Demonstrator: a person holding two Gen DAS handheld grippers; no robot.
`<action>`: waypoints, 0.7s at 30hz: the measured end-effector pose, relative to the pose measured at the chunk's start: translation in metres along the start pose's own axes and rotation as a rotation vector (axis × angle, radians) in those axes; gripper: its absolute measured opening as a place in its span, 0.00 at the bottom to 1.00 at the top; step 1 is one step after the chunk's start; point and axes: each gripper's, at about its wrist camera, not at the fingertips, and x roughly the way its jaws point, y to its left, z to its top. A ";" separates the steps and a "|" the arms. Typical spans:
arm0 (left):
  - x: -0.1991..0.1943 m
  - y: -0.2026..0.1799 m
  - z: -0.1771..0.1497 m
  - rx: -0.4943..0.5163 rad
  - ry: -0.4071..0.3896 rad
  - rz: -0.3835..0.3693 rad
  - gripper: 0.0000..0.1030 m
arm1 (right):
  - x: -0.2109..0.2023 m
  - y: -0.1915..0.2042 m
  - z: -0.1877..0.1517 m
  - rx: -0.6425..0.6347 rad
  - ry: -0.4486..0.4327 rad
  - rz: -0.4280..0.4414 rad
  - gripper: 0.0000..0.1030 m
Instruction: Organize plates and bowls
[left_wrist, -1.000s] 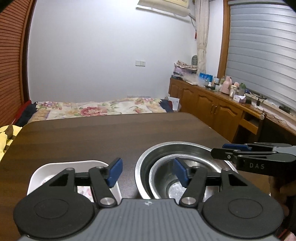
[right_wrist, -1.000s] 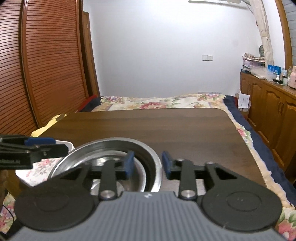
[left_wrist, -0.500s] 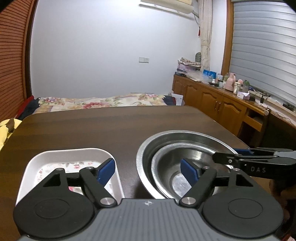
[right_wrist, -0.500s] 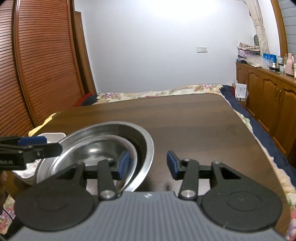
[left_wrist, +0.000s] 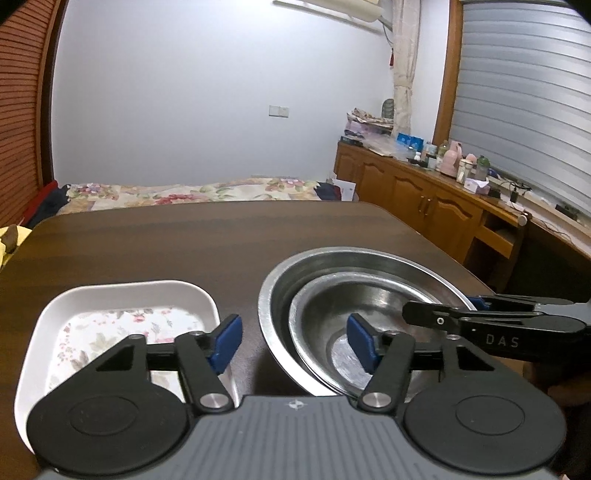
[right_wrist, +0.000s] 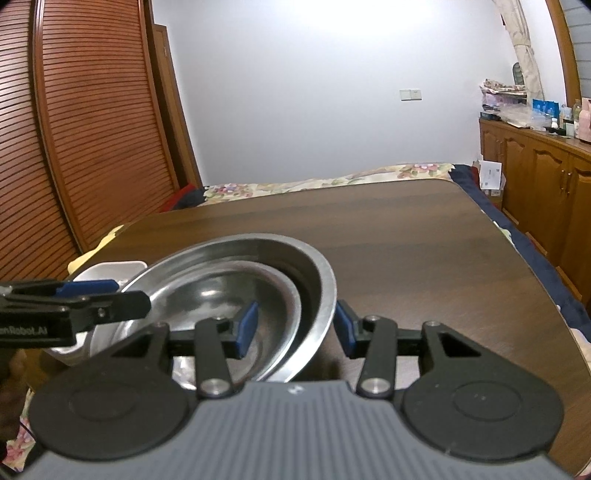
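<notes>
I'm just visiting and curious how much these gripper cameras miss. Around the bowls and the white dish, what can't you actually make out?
- Near rims of the large steel bowl and the small steel bowl: left wrist view, hidden behind the left gripper.
- White floral dish: right wrist view, mostly behind the large bowl and the left gripper.
- Right gripper contact with the bowl wall: its far pad is hidden behind the rim.
</notes>
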 end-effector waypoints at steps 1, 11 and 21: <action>0.001 0.000 -0.001 0.001 0.004 -0.005 0.57 | 0.000 0.001 0.000 0.000 0.000 0.002 0.45; 0.005 0.001 -0.005 -0.010 0.041 -0.011 0.37 | 0.000 0.002 -0.002 0.001 -0.007 0.002 0.45; 0.009 -0.005 -0.007 0.003 0.066 -0.020 0.35 | 0.000 0.002 -0.004 0.005 -0.008 0.000 0.44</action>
